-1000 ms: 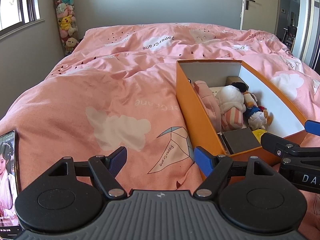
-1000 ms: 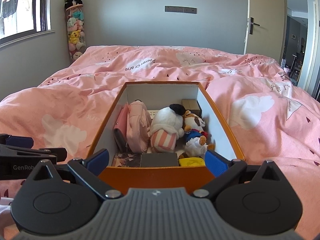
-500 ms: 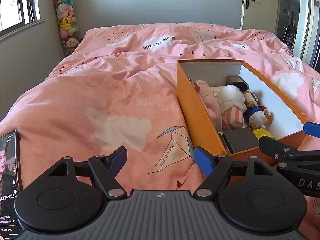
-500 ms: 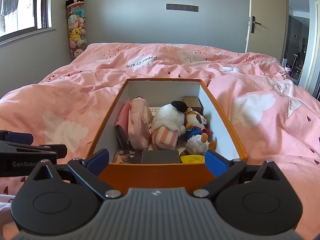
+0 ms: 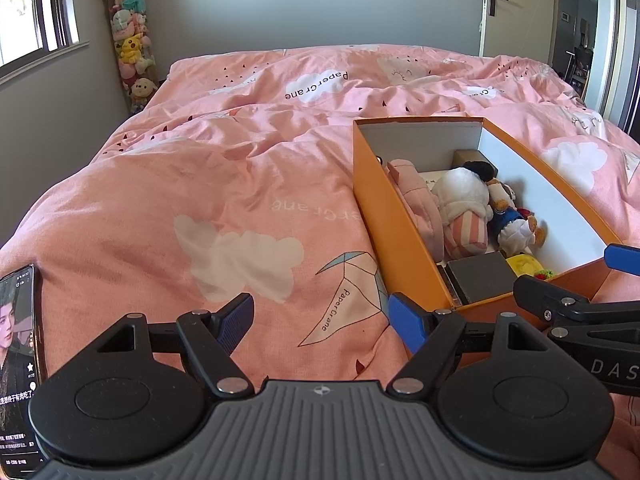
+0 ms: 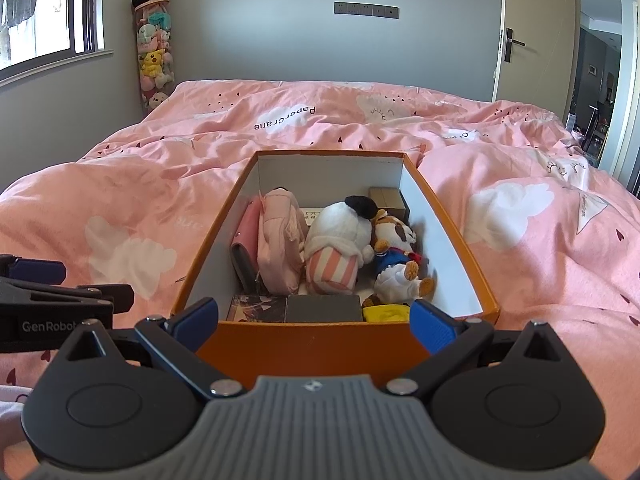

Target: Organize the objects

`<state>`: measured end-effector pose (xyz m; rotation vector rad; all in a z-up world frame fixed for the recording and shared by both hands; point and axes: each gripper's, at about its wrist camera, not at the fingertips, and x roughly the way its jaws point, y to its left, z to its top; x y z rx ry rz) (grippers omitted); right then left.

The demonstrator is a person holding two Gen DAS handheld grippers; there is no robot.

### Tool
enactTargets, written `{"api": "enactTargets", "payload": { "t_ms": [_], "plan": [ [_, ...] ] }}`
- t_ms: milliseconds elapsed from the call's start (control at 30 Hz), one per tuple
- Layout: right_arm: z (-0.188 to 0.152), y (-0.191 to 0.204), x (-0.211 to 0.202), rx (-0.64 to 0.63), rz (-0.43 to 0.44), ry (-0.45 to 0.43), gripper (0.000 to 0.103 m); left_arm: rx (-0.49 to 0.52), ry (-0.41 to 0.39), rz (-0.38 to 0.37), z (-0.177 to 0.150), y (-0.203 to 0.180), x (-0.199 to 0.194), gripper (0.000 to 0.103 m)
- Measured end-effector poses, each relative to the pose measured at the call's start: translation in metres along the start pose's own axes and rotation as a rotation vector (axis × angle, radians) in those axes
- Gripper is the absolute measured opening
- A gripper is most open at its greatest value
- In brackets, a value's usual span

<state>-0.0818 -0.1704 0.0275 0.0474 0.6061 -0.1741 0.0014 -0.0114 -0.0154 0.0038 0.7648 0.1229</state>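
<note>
An orange box (image 6: 320,344) lies on the pink bed. Inside are a pink pouch (image 6: 278,248), a white and striped plush (image 6: 336,248), a small sailor plush (image 6: 396,264), a dark block (image 6: 324,307), a yellow toy (image 6: 386,314) and a tan box (image 6: 386,198). My right gripper (image 6: 314,318) is open and empty, just in front of the box's near wall. My left gripper (image 5: 324,318) is open and empty over the quilt, left of the box (image 5: 384,216).
A phone (image 5: 18,364) with a lit screen lies at the bed's near left edge. A tall column of plush toys (image 6: 154,48) stands in the far left corner. A door (image 6: 520,32) is at the far right. The pink quilt (image 5: 200,184) covers the bed.
Both grippers have lifted and drawn back slightly, so the box sits lower in the right wrist view. Nothing was grasped or released.
</note>
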Motion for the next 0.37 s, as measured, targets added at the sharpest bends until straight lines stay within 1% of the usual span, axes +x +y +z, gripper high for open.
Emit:
{"api": "enactTargets", "payload": {
  "t_ms": [367],
  "plan": [
    [-0.0011, 0.0008, 0.001, 0.0, 0.001, 0.007, 0.102, 0.001, 0.0, 0.0, 0.0001, -0.0001, -0.0001, 0.089]
  ]
}}
